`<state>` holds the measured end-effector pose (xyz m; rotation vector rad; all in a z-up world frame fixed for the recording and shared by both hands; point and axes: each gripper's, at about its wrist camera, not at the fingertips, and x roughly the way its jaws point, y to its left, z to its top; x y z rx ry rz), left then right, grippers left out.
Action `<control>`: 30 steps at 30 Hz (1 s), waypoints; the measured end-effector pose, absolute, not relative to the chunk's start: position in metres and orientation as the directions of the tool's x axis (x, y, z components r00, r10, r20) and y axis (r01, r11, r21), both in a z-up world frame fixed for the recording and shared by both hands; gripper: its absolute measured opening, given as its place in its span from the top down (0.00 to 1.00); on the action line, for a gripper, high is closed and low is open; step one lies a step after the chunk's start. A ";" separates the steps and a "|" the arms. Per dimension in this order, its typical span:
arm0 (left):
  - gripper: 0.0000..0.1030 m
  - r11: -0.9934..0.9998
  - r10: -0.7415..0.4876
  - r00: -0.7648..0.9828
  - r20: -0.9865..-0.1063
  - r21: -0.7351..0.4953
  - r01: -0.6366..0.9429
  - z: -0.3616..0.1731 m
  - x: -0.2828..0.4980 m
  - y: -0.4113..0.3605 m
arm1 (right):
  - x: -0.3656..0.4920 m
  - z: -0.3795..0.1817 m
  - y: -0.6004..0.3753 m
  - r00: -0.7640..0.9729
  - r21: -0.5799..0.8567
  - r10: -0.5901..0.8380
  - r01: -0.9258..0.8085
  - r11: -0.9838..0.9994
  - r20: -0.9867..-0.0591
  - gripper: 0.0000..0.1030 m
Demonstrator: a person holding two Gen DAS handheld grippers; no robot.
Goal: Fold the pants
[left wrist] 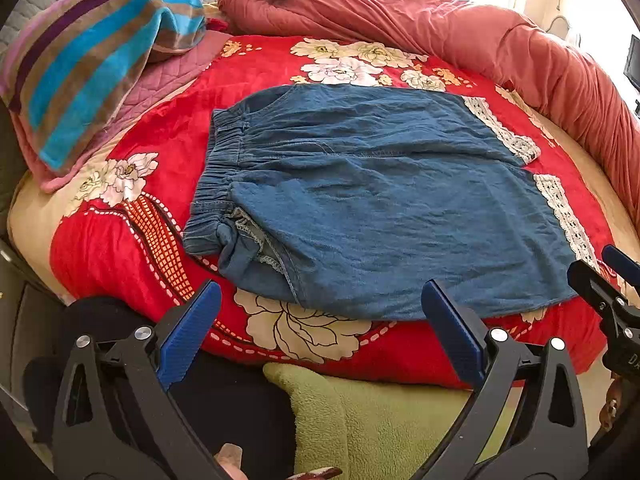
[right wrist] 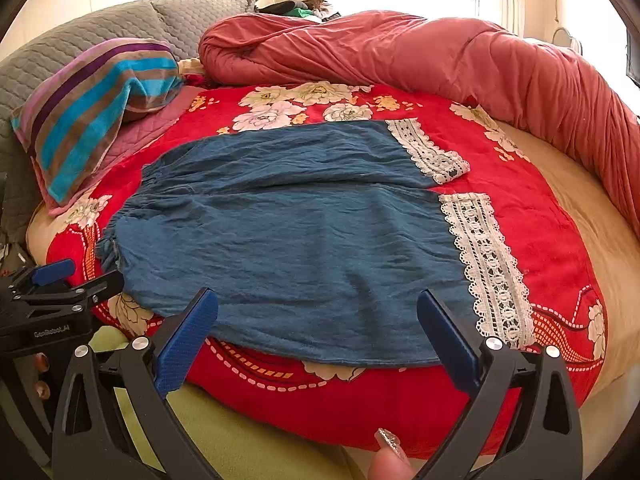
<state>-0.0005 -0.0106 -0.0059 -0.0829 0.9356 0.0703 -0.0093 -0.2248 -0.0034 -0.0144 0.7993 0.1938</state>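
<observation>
Pants [left wrist: 372, 200]: blue denim, spread flat on the red floral blanket [left wrist: 132, 248], waistband to your left, both legs to your right.

Left gripper [left wrist: 320, 320]: your fingers [left wrist: 188, 336] stand wide apart, holding nothing. They hover over the near blanket edge, just short of the pants' near hem. The waistband's near corner, turned back to show its stitched inside, lies just beyond your left finger.

Right gripper [right wrist: 318, 324]: fingers [right wrist: 448, 340] spread wide, nothing between them. Tips sit over the near leg's lower edge; whether they touch the cloth cannot be told from this angle.

Lace cuffs [right wrist: 488, 264]: white trim on each leg end, the near one just beyond your right finger, the far one further back and apart from it.

Green fleece [left wrist: 380, 420]: under both grippers, at the blanket's front edge.

Striped towel [right wrist: 92, 112]: blue, brown and purple, draped over a pillow at far left, well apart from the pants.

Coral duvet [right wrist: 420, 60]: bunched along the far and right sides of the bed.

Grey quilted headboard [right wrist: 100, 28]: behind the towel.
</observation>
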 end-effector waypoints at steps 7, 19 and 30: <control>0.09 0.994 0.027 0.591 -0.806 -0.039 -0.097 -0.006 -0.001 -0.011 | -0.011 -0.006 -0.224 0.675 0.061 0.166 -0.177 0.982 -0.719 0.04; 0.09 0.995 0.028 0.590 -0.807 -0.036 -0.097 -0.006 0.000 -0.011 | -0.012 -0.005 -0.223 0.673 0.058 0.165 -0.178 0.982 -0.721 0.04; 0.09 0.994 0.029 0.587 -0.809 -0.036 -0.099 -0.007 -0.002 -0.008 | -0.014 -0.006 -0.222 0.665 0.057 0.165 -0.181 0.982 -0.728 0.04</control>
